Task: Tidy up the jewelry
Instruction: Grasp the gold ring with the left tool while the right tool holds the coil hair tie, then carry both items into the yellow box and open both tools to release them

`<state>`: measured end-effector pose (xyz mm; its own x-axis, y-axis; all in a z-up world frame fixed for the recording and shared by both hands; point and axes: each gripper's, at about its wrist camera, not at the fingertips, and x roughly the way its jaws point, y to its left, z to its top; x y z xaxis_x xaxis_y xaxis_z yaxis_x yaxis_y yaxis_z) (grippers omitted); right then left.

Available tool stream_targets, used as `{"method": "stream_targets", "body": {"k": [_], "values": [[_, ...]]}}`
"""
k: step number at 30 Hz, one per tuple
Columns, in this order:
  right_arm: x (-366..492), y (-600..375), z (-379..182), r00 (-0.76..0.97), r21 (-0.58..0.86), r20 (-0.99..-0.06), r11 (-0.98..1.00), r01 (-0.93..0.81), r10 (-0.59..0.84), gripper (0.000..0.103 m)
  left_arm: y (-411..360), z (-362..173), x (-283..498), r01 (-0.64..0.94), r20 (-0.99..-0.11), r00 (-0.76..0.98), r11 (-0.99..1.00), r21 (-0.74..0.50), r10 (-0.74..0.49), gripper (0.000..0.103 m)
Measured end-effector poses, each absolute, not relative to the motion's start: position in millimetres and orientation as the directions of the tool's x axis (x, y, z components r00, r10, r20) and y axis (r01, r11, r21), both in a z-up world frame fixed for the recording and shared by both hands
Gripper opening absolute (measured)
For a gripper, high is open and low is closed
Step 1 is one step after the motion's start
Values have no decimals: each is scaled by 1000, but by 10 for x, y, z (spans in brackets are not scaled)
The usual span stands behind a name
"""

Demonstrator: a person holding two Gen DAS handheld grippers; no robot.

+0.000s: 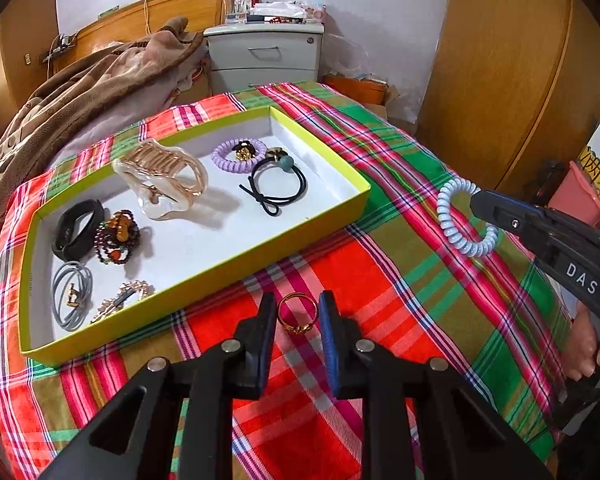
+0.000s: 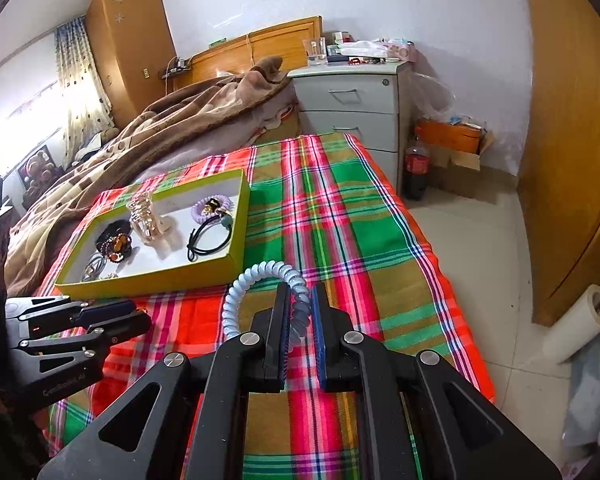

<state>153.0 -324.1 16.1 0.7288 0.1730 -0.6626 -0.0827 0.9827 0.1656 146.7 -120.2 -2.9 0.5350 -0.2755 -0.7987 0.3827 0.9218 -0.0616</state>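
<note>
A gold ring lies on the plaid cloth between the fingers of my left gripper, which stand on either side of it with small gaps, open. My right gripper has its fingers around one side of a pale blue spiral hair tie, which also shows in the left wrist view; a narrow gap shows beside the coil, so the grip is unclear. A yellow-green tray holds a clear claw clip, a purple spiral tie, a black hair tie, bead bracelets and other pieces.
The plaid cloth covers a table beside a bed with a brown blanket. A grey drawer cabinet stands behind, a cola bottle and boxes on the floor to the right. My left gripper shows at left in the right wrist view.
</note>
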Motion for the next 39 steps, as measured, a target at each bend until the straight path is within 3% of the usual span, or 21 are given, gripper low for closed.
{"method": "stream_targets", "body": {"k": [18,39], "values": [[1764,-2782,359,729,144,-648,976,-166,220,11,-609,226,1413,272,-755,601,955,-116,-263,22],[2373,-2223,78,623,128,-742,965,-231,247,11,74,107,1961,150,-770,606,979,-137,-200,22]]}}
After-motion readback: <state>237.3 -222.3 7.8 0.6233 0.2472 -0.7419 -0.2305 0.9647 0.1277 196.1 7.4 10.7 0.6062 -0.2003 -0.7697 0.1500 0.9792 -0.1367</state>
